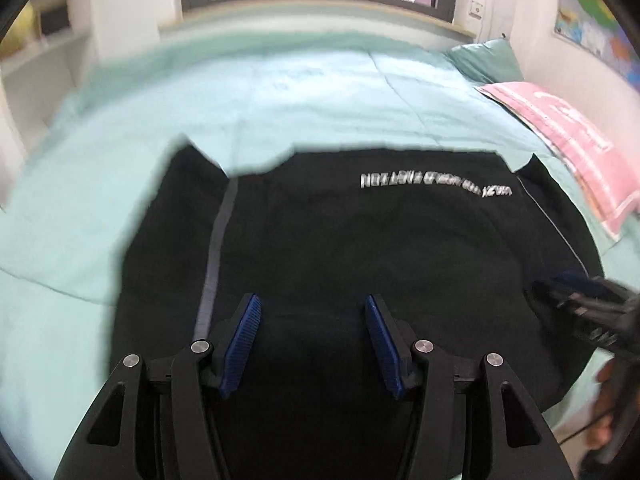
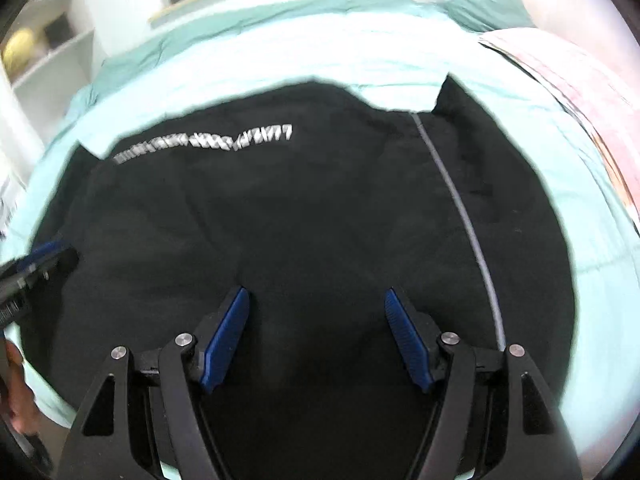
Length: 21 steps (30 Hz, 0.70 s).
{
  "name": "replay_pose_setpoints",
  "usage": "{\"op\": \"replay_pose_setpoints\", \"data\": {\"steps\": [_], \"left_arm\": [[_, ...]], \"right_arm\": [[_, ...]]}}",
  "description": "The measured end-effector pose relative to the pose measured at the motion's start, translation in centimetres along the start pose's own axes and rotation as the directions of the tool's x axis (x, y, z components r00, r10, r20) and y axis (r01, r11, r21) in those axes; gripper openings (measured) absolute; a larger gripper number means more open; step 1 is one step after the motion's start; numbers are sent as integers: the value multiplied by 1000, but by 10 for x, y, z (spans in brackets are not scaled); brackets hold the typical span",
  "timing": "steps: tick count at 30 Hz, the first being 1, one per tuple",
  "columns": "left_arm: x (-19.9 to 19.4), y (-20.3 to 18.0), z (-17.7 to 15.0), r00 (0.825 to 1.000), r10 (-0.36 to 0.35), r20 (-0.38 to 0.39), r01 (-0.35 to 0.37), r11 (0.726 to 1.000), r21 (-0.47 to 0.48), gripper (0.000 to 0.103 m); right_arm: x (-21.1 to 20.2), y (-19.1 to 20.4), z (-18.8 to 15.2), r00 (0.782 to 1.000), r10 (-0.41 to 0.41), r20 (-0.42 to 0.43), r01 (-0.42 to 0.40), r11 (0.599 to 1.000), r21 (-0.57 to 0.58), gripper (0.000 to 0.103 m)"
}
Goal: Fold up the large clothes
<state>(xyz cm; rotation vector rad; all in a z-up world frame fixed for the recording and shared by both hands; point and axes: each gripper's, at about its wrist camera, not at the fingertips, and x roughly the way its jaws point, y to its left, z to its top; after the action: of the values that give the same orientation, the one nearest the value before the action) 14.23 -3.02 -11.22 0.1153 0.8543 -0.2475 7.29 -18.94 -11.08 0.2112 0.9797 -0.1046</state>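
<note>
A large black fabric garment (image 1: 340,248) with a line of white lettering (image 1: 436,187) and thin grey side stripes (image 1: 214,256) lay spread flat on a pale mint-green bedcover (image 1: 260,92). The left gripper (image 1: 312,304) hovered over the garment's near part, its blue-padded jaws wide apart and holding nothing. The right gripper (image 2: 318,300) was likewise spread wide and empty above the cloth. A pink printed sheet (image 1: 568,132) lay beside the garment, a teal pillow (image 1: 486,60) beyond it.

black garment (image 1: 340,248) with white lettering (image 1: 436,186), mint-green bedspread (image 1: 280,92), pink pillow (image 1: 568,132), blue gripper pads (image 1: 244,344)
</note>
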Motion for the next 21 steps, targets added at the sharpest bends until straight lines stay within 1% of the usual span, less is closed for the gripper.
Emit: {"op": "replay_pose_setpoints", "data": {"steps": [1, 2, 3, 4, 5, 6, 7, 8, 10, 11, 12, 13, 15, 18, 21], "left_arm": [[-18, -3, 3, 998, 49, 32, -50, 999, 16, 56], [-36, -6, 7, 993, 93, 74, -95, 995, 21, 56], [-50, -9, 11, 987, 120, 102, -123, 992, 22, 56], [-69, -11, 14, 978, 151, 143, -156, 988, 19, 56], [-86, -12, 16, 968, 165, 187, -170, 985, 11, 56], [-103, -13, 21, 958, 167, 233, -170, 985, -6, 56], [-121, -11, 24, 950, 156, 270, -155, 988, -25, 56], [-132, -10, 26, 947, 139, 288, -134, 990, -38, 56], [-160, -7, 32, 939, 99, 330, -83, 995, -64, 56], [-168, -12, 37, 932, 98, 350, -78, 995, -69, 56], [-179, -13, 39, 919, 108, 378, -88, 994, -72, 56], [-190, -14, 39, 906, 128, 403, -109, 992, -69, 56], [-210, -16, 37, 889, 134, 437, -124, 991, -52, 56], [-231, -18, 34, 876, 119, 467, -107, 993, -51, 58], [-245, -20, 31, 866, 124, 484, -104, 992, -67, 64]], "right_arm": [[-10, 4, 1, 1000, 4, 24, -4, 1000, 10, 77], [-24, 9, 3, 998, 1, 61, -2, 1000, 19, 80], [-41, 14, 5, 994, -11, 105, 8, 1000, 25, 89], [-59, 20, 7, 988, -28, 151, 24, 999, 31, 96], [-73, 24, 8, 982, -39, 187, 34, 999, 32, 97], [-92, 30, 9, 970, -47, 239, 42, 999, 28, 97], [-111, 29, 10, 959, -53, 277, 49, 999, 20, 98], [-122, 30, 17, 951, -60, 304, 59, 998, 12, 99], [-144, 36, 24, 940, -78, 333, 83, 997, -1, 99], [-155, 43, 24, 935, -85, 345, 94, 996, -9, 99], [-158, 43, 31, 931, -86, 355, 97, 995, -15, 99], [-169, 50, 31, 924, -80, 373, 99, 995, -31, 100], [-184, 52, 28, 915, -75, 396, 101, 994, -45, 100], [-208, 57, 27, 902, -72, 426, 107, 992, -61, 100], [-229, 63, 26, 892, -72, 447, 117, 990, -74, 100]]}}
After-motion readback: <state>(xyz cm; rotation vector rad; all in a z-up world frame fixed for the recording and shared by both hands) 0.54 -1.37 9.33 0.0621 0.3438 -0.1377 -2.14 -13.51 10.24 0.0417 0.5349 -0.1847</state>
